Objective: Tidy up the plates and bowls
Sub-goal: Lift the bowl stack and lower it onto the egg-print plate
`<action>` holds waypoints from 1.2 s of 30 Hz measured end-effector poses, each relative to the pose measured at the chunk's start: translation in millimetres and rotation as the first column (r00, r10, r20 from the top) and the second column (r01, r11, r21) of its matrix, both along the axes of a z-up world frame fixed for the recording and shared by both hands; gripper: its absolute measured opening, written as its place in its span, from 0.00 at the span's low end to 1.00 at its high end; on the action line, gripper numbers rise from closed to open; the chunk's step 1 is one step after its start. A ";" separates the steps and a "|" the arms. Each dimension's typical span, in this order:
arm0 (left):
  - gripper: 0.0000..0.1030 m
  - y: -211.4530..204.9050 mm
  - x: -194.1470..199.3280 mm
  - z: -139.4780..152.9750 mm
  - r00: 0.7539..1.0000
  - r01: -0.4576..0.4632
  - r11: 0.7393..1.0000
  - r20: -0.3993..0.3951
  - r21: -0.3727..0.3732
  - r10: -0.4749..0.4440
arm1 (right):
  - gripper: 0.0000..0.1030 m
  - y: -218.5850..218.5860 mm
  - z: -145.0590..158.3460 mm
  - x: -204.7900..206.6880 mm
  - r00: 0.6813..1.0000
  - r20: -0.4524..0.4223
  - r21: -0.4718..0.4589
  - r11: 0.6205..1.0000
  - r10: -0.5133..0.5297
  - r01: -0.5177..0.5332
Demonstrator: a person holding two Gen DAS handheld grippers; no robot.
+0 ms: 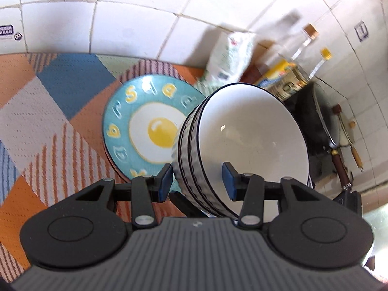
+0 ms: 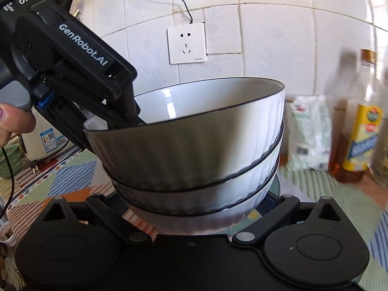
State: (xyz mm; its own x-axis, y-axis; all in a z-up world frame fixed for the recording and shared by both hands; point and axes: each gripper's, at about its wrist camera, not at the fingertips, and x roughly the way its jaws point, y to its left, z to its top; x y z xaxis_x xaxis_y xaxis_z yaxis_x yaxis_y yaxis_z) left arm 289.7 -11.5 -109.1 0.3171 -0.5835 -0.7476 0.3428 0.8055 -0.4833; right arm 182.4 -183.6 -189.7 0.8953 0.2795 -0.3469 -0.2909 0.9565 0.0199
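The patterned mat [image 1: 36,111] covers the counter below a white tiled wall [image 1: 135,21], giving the crockery a soft place to stand. On it lies the blue plate [image 1: 148,121] with a fried egg printed in the middle, flat and partly hidden behind the bowls, which hang clear of it.

The stack of 3 bowls [image 2: 194,160], white inside with dark rims, is tilted and carried as 1 load, probably so all 3 move together. The left gripper [image 1: 197,179] is clamped on the stack's wall, 1 blue pad [image 1: 229,181] inside the top bowl and the other outside, which pins all 3 rims at once. The right gripper [image 2: 194,213] sits low under the stack's base; its fingertips are hidden behind the bowls, so I cannot tell whether it grips or only props them.

At the wall stand oil bottles [image 2: 361,131] and a white bag [image 2: 310,133], well apart from the load. A dark pan [image 1: 325,126] rests beyond them.
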 end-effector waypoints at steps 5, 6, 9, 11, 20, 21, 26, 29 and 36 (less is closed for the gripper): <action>0.42 -2.9 20.3 -1.9 0.998 -0.056 0.998 -0.003 0.019 0.056 | 0.99 -2.4 0.9 33.0 0.999 -0.014 0.006 0.999 0.047 -0.047; 0.42 -3.8 24.8 -4.2 0.998 -0.060 0.998 -0.003 0.023 0.060 | 0.99 -4.4 -1.2 37.0 0.998 -0.017 0.012 0.999 0.053 -0.053; 0.43 -5.7 38.0 -12.5 0.996 -0.079 0.996 -0.029 0.031 0.079 | 0.99 -5.4 -7.4 53.9 0.997 -0.037 0.003 0.998 0.070 -0.070; 0.43 -6.2 45.0 -18.2 0.995 -0.087 0.996 -0.048 0.030 0.088 | 0.99 -6.0 -11.2 63.6 0.995 -0.059 -0.002 0.997 0.077 -0.077; 0.43 -2.9 64.0 -37.8 0.983 -0.146 0.989 -0.106 0.027 0.148 | 0.99 -2.0 -28.2 83.5 0.987 -0.118 -0.014 0.994 0.106 -0.108; 0.43 -2.0 65.9 -38.8 0.983 -0.147 0.989 -0.110 0.026 0.149 | 0.99 -1.8 -29.6 86.1 0.987 -0.116 -0.021 0.994 0.107 -0.110; 0.43 -2.0 74.4 -42.2 0.977 -0.164 0.986 -0.129 0.037 0.167 | 0.98 -2.4 -34.3 92.5 0.985 -0.138 -0.009 0.995 0.102 -0.104; 0.43 0.1 76.0 -46.0 0.971 -0.195 0.980 -0.135 0.032 0.197 | 0.98 7.1 -31.9 93.9 0.985 -0.141 -0.021 0.995 0.098 -0.102; 0.42 -2.9 75.3 -47.2 0.973 -0.198 0.977 -0.106 0.072 0.205 | 0.98 17.0 -35.6 100.9 0.984 -0.152 -0.040 0.994 0.090 -0.097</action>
